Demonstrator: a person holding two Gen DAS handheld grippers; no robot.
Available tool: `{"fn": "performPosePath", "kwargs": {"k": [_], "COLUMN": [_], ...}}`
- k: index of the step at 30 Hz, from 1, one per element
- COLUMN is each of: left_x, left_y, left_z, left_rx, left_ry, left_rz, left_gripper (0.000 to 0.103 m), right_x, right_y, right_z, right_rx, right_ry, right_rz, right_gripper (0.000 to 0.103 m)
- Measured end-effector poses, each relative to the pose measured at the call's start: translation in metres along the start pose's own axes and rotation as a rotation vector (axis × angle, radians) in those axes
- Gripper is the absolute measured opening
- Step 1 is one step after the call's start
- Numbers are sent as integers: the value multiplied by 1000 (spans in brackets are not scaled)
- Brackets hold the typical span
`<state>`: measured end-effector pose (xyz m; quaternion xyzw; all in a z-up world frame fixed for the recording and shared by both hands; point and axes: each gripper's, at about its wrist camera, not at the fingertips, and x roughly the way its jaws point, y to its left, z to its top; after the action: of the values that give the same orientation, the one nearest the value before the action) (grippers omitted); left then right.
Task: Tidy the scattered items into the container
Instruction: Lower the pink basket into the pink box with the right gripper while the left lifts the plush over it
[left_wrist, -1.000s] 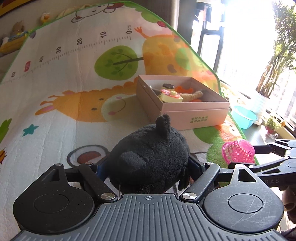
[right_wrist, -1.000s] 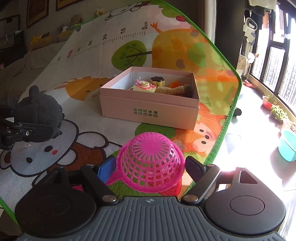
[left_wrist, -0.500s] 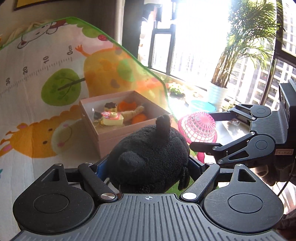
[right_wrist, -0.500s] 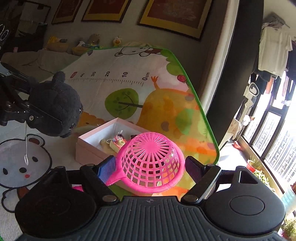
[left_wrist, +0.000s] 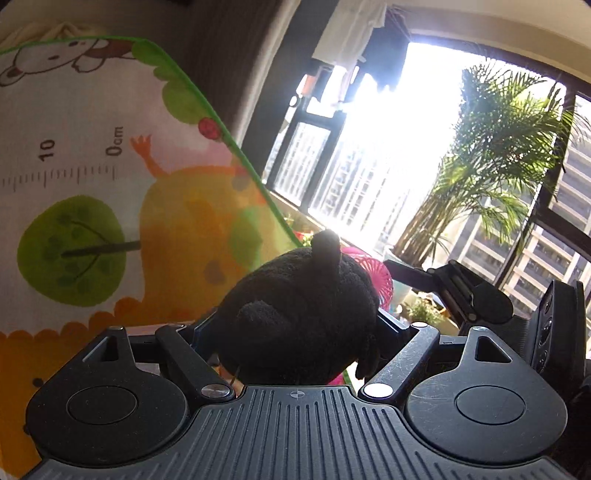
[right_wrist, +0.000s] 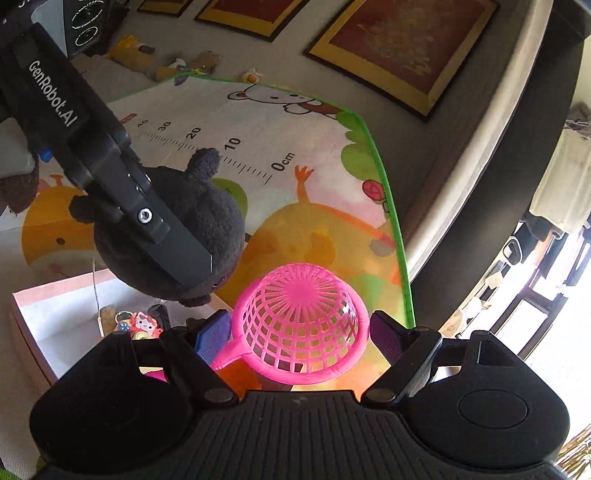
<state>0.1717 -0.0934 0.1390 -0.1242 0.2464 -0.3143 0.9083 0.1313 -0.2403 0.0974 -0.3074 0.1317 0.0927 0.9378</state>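
Right now you are carrying one item in each hand. Your left gripper (left_wrist: 297, 325) is clamping the black plush toy (left_wrist: 299, 314) across its belly, fingers spread wide because the body is bulky. Your right gripper (right_wrist: 295, 332) is pinching the pink mesh basket (right_wrist: 301, 325) by its rim, dome up, handle trailing toward 8 o'clock. In the right wrist view the plush is hanging at 10 o'clock, over the pink box (right_wrist: 55, 317), which is sitting at 9 o'clock on the play mat (right_wrist: 325, 221) and already holding small toys (right_wrist: 142, 323). Both loads are riding high, probably to clear the box wall.
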Motion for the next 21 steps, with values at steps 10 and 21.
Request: {"fn": "performPosePath", "kwargs": {"k": [10,21], "left_x": [46,10], "left_y": [37,19], "left_z": [-37,-42], "left_rx": [-32,94], "left_ry": [138,105], "left_rz": [69,152], "left_gripper": [90,97], "right_x": [30,2], "right_y": [19,-38], "right_z": [-17,-44], "right_rx": [-33,407], "right_ry": [81,218], "right_rz": [158,247], "right_gripper": [85,87]}}
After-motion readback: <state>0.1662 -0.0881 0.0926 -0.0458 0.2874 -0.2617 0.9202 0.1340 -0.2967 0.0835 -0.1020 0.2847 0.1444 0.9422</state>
